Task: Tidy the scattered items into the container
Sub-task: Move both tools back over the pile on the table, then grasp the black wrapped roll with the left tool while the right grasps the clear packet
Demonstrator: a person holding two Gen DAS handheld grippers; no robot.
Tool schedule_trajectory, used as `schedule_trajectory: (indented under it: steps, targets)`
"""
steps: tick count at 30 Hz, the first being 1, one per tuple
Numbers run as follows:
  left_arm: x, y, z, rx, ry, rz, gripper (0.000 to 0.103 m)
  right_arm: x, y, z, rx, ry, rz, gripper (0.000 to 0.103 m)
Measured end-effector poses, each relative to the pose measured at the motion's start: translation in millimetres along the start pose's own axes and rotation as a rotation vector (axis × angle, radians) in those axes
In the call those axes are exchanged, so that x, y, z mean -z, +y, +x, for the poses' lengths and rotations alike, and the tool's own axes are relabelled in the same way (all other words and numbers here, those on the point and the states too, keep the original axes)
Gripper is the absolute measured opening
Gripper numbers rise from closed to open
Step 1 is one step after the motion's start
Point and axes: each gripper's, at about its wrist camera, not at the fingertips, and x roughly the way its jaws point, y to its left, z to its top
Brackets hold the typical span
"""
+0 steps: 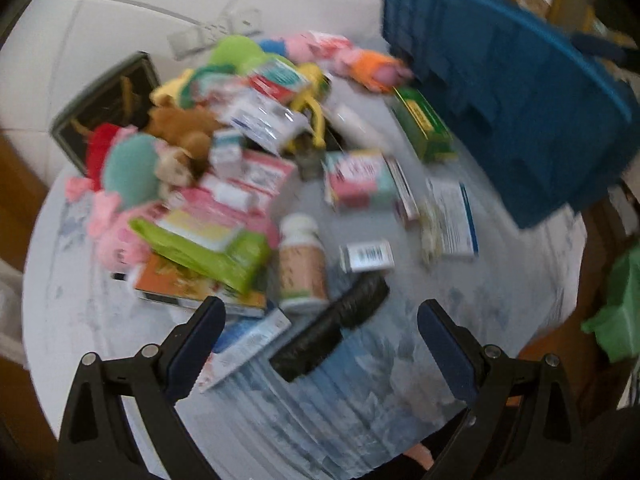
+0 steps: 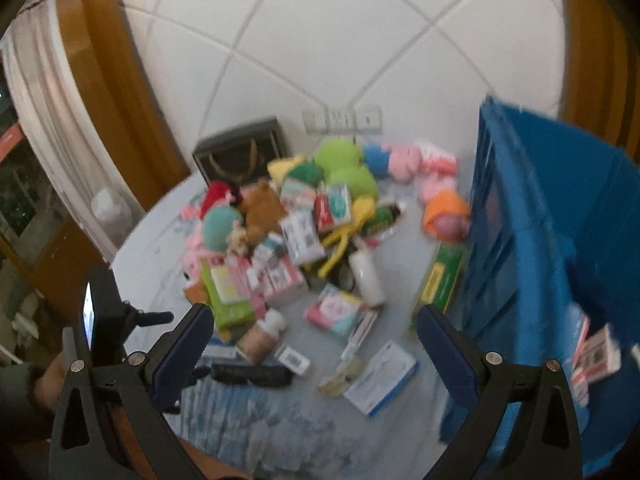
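The left tool (image 1: 320,344) hangs with its jaws spread wide and nothing between them, low in the frame, above a black comb-like thing (image 1: 332,332) and a brown pill bottle (image 1: 302,264) at the near end of the clutter. The right tool (image 2: 314,348) is likewise spread and empty, at the bottom of its own view, with a white-and-blue box (image 2: 382,378) lying just past its tips.

The work looks to be in its early part: both tools are free and choosing a next pick, while most of the things lie loose on the pale round surface (image 1: 400,400). The heap sits toward the upper left of the left view: soft toys, among them a teal plush (image 1: 132,172), and many small cartons such as a pink-and-mint box (image 1: 360,178), with a long green box (image 1: 424,124) lying apart beside the bin.

The blue bin (image 2: 540,240) fills the right side of both views, resting on the surface's edge. At the lower right of the right view, a few small pink-and-white cartons (image 2: 596,356) lie inside it (blur hides how many).

The next move probably calls for lowering one tool onto an isolated, graspable thing. A dark tray (image 1: 104,104) at the upper left holds something yellowish that I cannot identify.
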Motion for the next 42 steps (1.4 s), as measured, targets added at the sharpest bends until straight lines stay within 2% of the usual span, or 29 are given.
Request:
schedule_trajectory:
  steps: [6,11,16,21,25,29,31,32,33,34,36,37,38,40,42]
  targets:
    - [29,-3,54,0.075,0.043,0.033,0.098,34,-2,59,0.033,0.121,0.05,0.103]
    - [44,2,88,0.099,0.034,0.079,0.098,65,-6,100,0.057,0.209,0.082,0.103]
    - [52,0,113,0.116,0.045,0.129,0.097,89,-11,130,0.071,0.255,0.114,0.103]
    - [51,-12,121,0.108,-0.011,0.212,0.097,106,-16,170,0.084,0.305,0.134,0.102]
    - [54,-27,140,0.141,0.019,0.292,0.095,112,-19,199,0.111,0.323,0.138,0.1]
    - [53,-25,140,0.164,0.003,0.259,0.091,118,-30,222,0.148,0.341,0.183,0.093]
    - [53,-18,137,0.18,-0.01,0.218,0.08,123,-33,233,0.156,0.355,0.189,0.091]
    - [53,-14,135,0.192,-0.019,0.19,0.076,125,-35,237,0.16,0.36,0.194,0.088]
    - [53,-9,134,0.195,-0.025,0.167,0.065,127,-36,240,0.162,0.365,0.201,0.086]
    - [52,-6,132,0.193,-0.028,0.153,0.051,128,-38,242,0.168,0.368,0.205,0.079]
    - [50,5,131,0.205,-0.025,0.108,0.04,128,-40,243,0.189,0.361,0.204,0.065]
    - [50,7,131,0.205,-0.023,0.09,0.035,127,-40,242,0.184,0.358,0.209,0.053]
    - [50,10,130,0.203,-0.021,0.076,0.035,126,-40,241,0.176,0.357,0.212,0.04]
    - [52,11,129,0.204,-0.016,0.059,0.034,124,-39,240,0.166,0.364,0.209,0.025]
    - [53,11,128,0.211,-0.009,0.042,0.034,124,-40,238,0.157,0.363,0.216,0.016]
